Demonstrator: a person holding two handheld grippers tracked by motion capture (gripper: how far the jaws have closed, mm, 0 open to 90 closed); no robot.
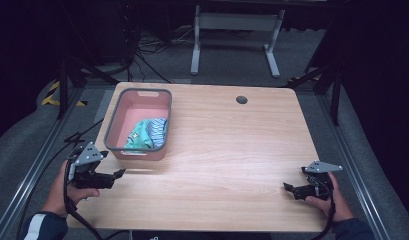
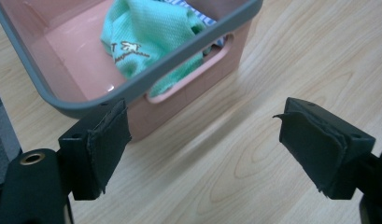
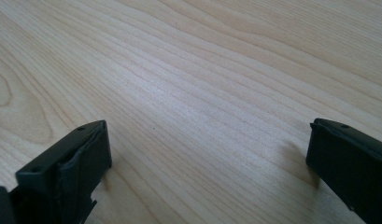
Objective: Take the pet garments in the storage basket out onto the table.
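A pink basket with a grey rim [image 1: 164, 117] stands at the table's left back; inside lie a mint-green cloth [image 1: 139, 135] and a blue-striped cloth [image 1: 157, 128]. In the left gripper view the basket [image 2: 81, 100] is close ahead, the green cloth [image 2: 146, 37] against its near handle wall. My left gripper [image 1: 119, 174] rests just in front of the basket's near left corner, open and holding nothing [image 2: 202, 144]. My right gripper [image 1: 288, 188] sits low at the table's near right, open over bare wood [image 3: 207, 158].
The light wooden table [image 1: 227, 150] has a round cable hole [image 1: 241, 99] at the back. Beyond it stand a white desk frame [image 1: 237, 30] and cables on a grey floor. Metal rails [image 1: 37, 160] run along both table sides.
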